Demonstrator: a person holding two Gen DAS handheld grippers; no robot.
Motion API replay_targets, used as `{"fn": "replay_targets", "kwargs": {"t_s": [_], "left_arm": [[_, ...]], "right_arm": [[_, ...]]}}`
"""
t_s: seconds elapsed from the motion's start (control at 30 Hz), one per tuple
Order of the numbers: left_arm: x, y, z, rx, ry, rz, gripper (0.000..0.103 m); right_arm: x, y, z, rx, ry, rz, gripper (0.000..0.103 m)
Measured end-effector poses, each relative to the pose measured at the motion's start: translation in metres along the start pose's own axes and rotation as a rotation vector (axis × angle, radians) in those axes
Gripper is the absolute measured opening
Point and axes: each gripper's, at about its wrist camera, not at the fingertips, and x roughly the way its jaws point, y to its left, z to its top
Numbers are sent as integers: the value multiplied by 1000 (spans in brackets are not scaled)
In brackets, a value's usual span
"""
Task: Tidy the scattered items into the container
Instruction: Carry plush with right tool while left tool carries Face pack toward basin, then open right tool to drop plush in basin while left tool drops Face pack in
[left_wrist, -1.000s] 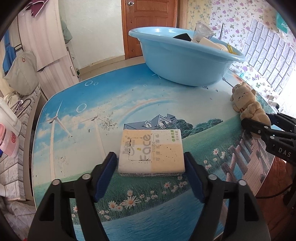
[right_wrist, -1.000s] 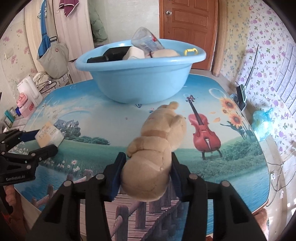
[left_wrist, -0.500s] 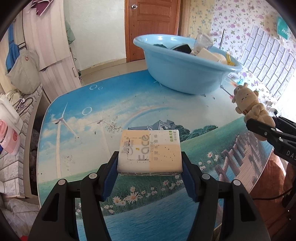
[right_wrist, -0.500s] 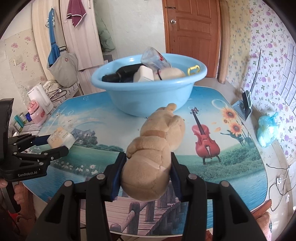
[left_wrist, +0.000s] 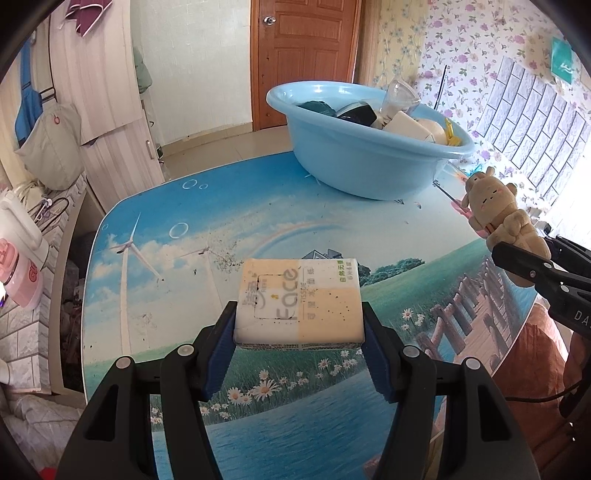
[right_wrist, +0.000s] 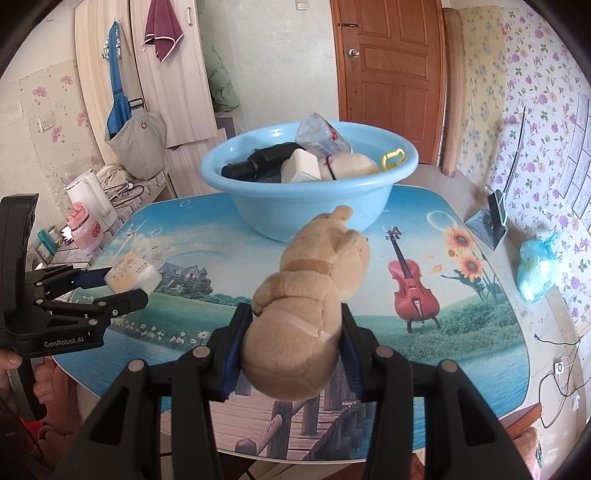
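1. blue basin (right_wrist: 309, 201) at the far side of the table (right_wrist: 461, 314), straight ahead of both tools, already holding several things.
2. plush toy (right_wrist: 310, 306) pinched in the right gripper (right_wrist: 291, 354), long axis pointing at the basin, lifted off the table; nearer of the two.
3. tissue pack (left_wrist: 298, 302) clamped flat in the left gripper (left_wrist: 298, 354), long axis crosswise, raised, farther back.
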Motion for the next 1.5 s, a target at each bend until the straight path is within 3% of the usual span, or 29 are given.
{"fn": "replay_targets", "kwargs": {"t_s": [0.53,1.5], "left_arm": [[-38,-3,14,-2,-88,-16,62],[-50,-18,38,18,-121,-39,62]], "right_arm": [[-30,20,12,-47,-75,64,44],[-45,20,28,-48,-135,100,44]]}}
